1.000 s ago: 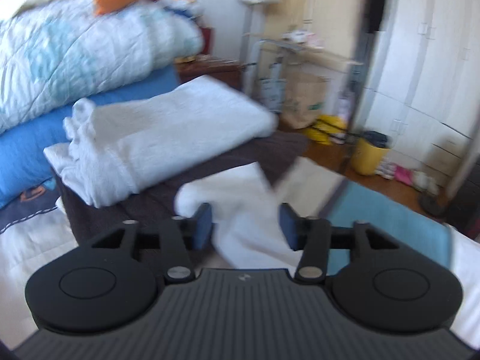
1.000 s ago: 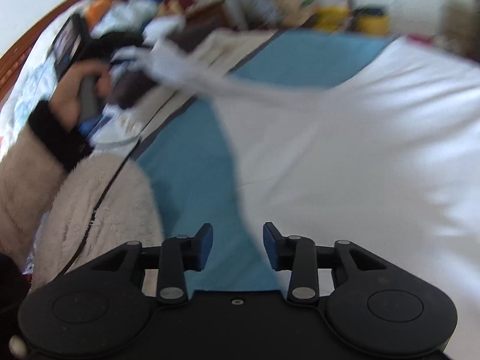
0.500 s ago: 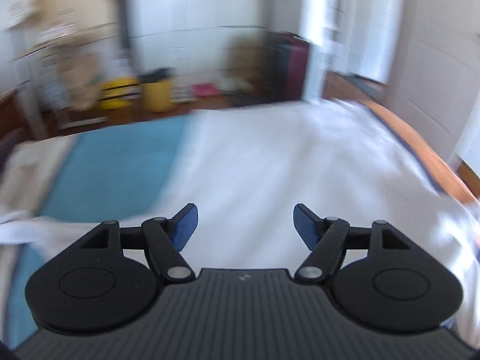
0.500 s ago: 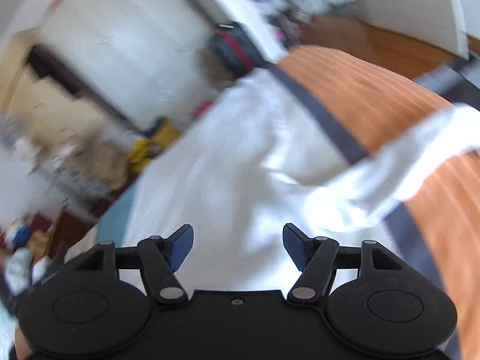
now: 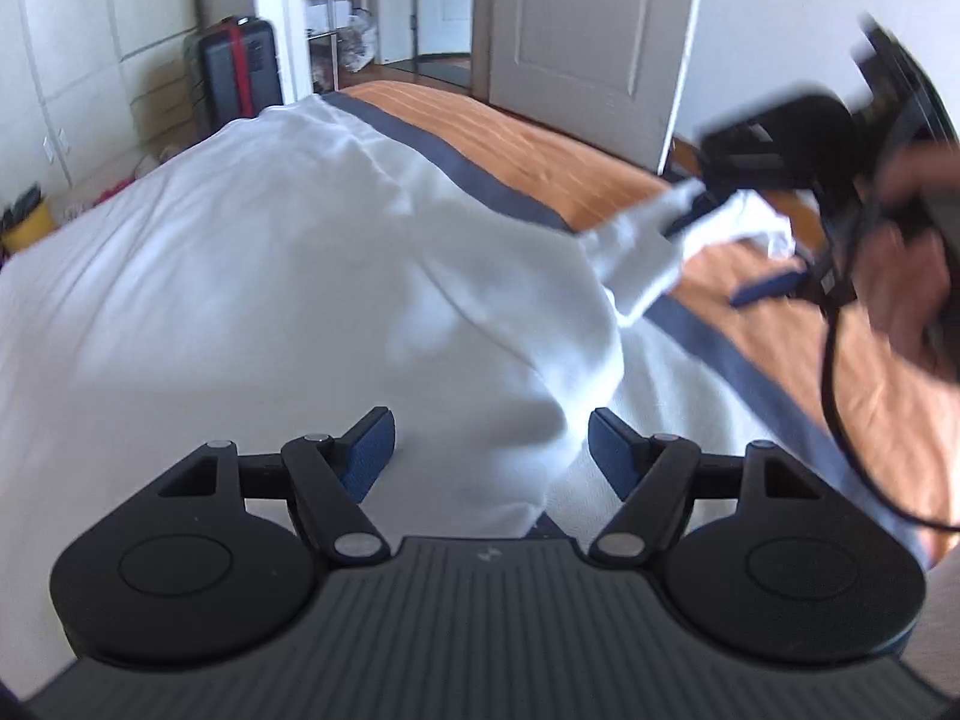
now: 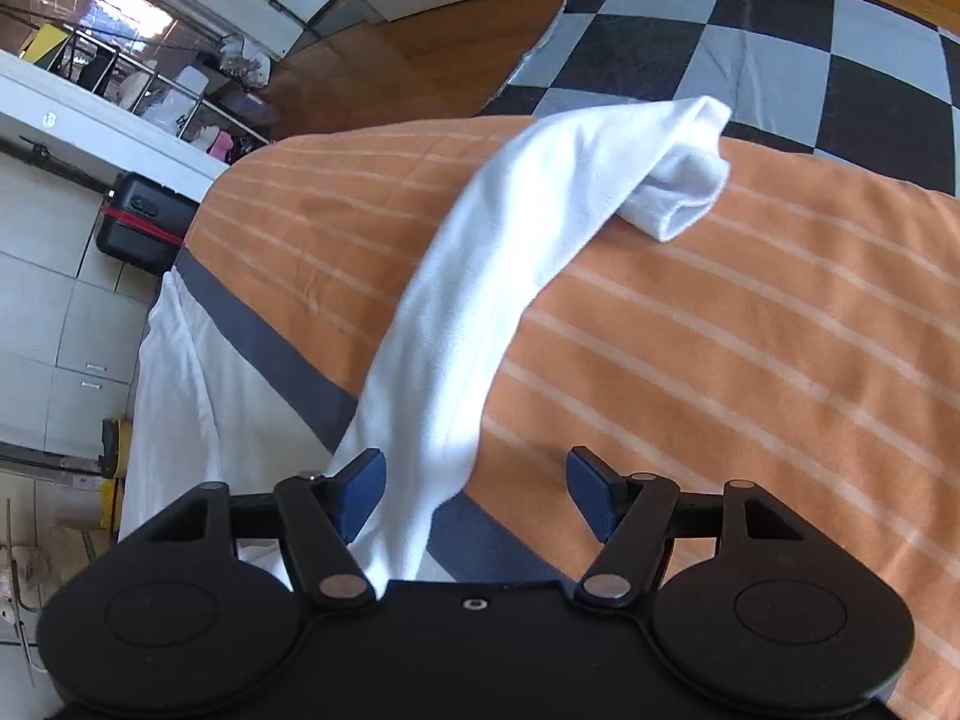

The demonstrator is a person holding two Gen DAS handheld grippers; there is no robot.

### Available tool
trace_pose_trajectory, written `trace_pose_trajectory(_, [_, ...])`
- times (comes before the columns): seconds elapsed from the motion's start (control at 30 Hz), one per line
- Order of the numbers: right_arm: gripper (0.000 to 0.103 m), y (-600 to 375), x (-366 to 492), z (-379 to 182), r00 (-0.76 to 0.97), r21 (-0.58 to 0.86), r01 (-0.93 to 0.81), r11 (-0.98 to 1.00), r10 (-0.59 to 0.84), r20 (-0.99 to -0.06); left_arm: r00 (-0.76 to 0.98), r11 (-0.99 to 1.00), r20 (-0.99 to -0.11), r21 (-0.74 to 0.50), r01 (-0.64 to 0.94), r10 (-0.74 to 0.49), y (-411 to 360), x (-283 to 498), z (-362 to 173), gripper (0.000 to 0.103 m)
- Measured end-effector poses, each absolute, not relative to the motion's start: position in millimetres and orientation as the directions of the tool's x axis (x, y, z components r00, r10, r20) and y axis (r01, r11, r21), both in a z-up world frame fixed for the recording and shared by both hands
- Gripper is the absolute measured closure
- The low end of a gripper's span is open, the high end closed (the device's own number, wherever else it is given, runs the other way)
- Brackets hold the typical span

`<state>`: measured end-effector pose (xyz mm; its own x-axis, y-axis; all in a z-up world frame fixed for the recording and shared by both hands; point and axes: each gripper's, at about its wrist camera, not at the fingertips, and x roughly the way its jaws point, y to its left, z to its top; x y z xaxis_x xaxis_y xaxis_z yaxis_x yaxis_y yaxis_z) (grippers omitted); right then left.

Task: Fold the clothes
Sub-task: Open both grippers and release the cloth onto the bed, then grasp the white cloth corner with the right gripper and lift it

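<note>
White garment [image 5: 288, 276] spread over bed, both grippers with jaws apart.

Left gripper [image 5: 492, 447] wide apart, hovering low over garment's body, gripping nothing. Right gripper [image 6: 471, 489] likewise spread, a white sleeve [image 6: 510, 276] draped across its left finger [image 6: 360, 483] and running out over orange striped blanket [image 6: 750, 360], cuff end folded back near blanket's far edge. Grey band [image 6: 264, 342] between blanket and garment. Black suitcase [image 5: 237, 75] with red strap standing beyond bed near white wardrobe [image 5: 78, 48].
</note>
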<state>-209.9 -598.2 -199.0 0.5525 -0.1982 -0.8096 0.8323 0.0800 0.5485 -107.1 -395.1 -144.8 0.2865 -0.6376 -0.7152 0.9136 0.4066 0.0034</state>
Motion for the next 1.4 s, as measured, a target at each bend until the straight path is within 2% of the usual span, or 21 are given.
trace_pose_trajectory(0.1, [0.031, -611.2, -203.3, -201.8, 0.580, 0.579, 0.813, 0.059, -0.174, -0.796, 0.329, 0.371, -0.705, 0.101, 0.923, -0.629, -412.1, -115.2, -152.2, 0.032])
trace_pose_trajectory(0.17, [0.031, -615.6, -202.4, -196.1, 0.600, 0.588, 0.800, 0.118, -0.200, -0.775, 0.354, 0.346, -0.700, 0.160, 0.924, -0.620, -428.5, -111.7, -160.5, 0.025])
trace_pose_trajectory(0.23, [0.033, -618.0, -201.4, -195.3, 0.602, 0.571, 0.798, 0.192, -0.241, -0.761, 0.395, 0.366, -0.706, 0.203, 0.908, -0.588, -439.5, -102.2, -167.9, 0.025])
trace_pose_trajectory(0.3, [0.052, -620.4, -205.8, -201.5, 0.600, 0.557, 0.800, 0.225, -0.287, -0.746, 0.399, 0.410, -0.704, 0.166, 0.897, -0.588, -439.1, -88.9, -170.4, 0.037])
trace_pose_trajectory(0.33, [0.073, -622.8, -208.6, -205.3, 0.599, 0.557, 0.801, 0.220, -0.299, -0.743, 0.390, 0.443, -0.705, 0.119, 0.889, -0.593, -433.0, -81.1, -169.6, 0.058])
trace_pose_trajectory(0.37, [0.090, -626.6, -211.9, -207.4, 0.611, 0.574, 0.792, 0.209, -0.304, -0.731, 0.381, 0.474, -0.705, 0.072, 0.877, -0.598, -426.9, -73.4, -168.8, 0.079])
trace_pose_trajectory(0.4, [0.093, -630.5, -215.3, -209.5, 0.623, 0.591, 0.782, 0.199, -0.309, -0.719, 0.376, 0.504, -0.704, 0.029, 0.863, -0.603, -420.7, -65.8, -168.1, 0.083])
trace_pose_trajectory(0.5, [0.096, -633.1, -227.1, -193.9, 0.670, 0.644, 0.735, 0.212, -0.375, -0.641, 0.390, 0.580, -0.682, -0.062, 0.812, -0.619, -397.7, -47.5, -164.6, 0.086])
trace_pose_trajectory(0.63, [0.096, -612.8, -234.6, -145.9, 0.641, 0.559, 0.760, 0.331, -0.524, -0.561, 0.407, 0.613, -0.630, -0.142, 0.777, -0.662, -371.7, -35.1, -152.7, 0.087])
trace_pose_trajectory(0.73, [0.096, -582.4, -235.5, -113.8, 0.482, 0.319, 0.876, 0.362, -0.689, -0.542, 0.385, 0.574, -0.596, -0.162, 0.802, -0.705, -369.8, -32.1, -146.2, 0.087])
trace_pose_trajectory(0.8, [0.096, -564.9, -232.2, -100.0, 0.396, 0.163, 0.917, 0.364, -0.780, -0.484, 0.315, 0.528, -0.600, -0.215, 0.821, -0.735, -373.0, -29.8, -147.3, 0.087])
trace_pose_trajectory(0.9, [0.097, -578.5, -233.7, -103.1, 0.406, 0.181, 0.913, 0.366, -0.762, -0.504, 0.242, 0.503, -0.631, -0.274, 0.820, -0.738, -377.1, -33.9, -158.2, 0.085])
trace_pose_trajectory(0.93, [0.097, -586.2, -237.4, -106.2, 0.408, 0.210, 0.913, 0.351, -0.751, -0.519, 0.239, 0.503, -0.643, -0.263, 0.824, -0.728, -380.7, -37.7, -164.1, 0.080])
trace_pose_trajectory(0.97, [0.097, -593.4, -240.8, -109.1, 0.405, 0.230, 0.914, 0.333, -0.746, -0.529, 0.240, 0.506, -0.663, -0.241, 0.828, -0.709, -384.0, -41.8, -169.3, 0.068])
trace_pose_trajectory(1.0, [0.097, -599.3, -242.9, -110.9, 0.392, 0.232, 0.920, 0.317, -0.751, -0.531, 0.236, 0.503, -0.682, -0.221, 0.835, -0.692, -387.3, -45.8, -173.6, 0.061])
trace_pose_trajectory(1.07, [0.097, -609.6, -243.8, -111.8, 0.376, 0.226, 0.927, 0.301, -0.765, -0.523, 0.236, 0.476, -0.680, -0.186, 0.860, -0.694, -386.8, -55.5, -175.0, 0.057])
trace_pose_trajectory(1.2, [0.098, -625.7, -235.6, -96.3, 0.419, 0.263, 0.906, 0.333, -0.797, -0.434, 0.231, 0.438, -0.672, -0.155, 0.885, -0.704, -383.2, -63.6, -165.8, 0.047])
trace_pose_trajectory(1.3, [0.098, -605.9, -225.7, -72.1, 0.486, 0.241, 0.871, 0.429, -0.828, -0.281, 0.222, 0.425, -0.664, -0.159, 0.891, -0.714, -378.4, -65.8, -161.5, 0.037])
trace_pose_trajectory(1.37, [0.099, -599.9, -205.3, -72.6, 0.464, 0.098, 0.885, 0.455, -0.842, -0.275, 0.252, 0.441, -0.696, -0.103, 0.891, -0.672, -380.8, -70.2, -166.7, 0.030])
trace_pose_trajectory(1.4, [0.099, -606.3, -199.2, -79.6, 0.440, 0.074, 0.895, 0.441, -0.841, -0.314, 0.272, 0.453, -0.721, -0.065, 0.889, -0.637, -382.7, -72.2, -170.1, 0.030])
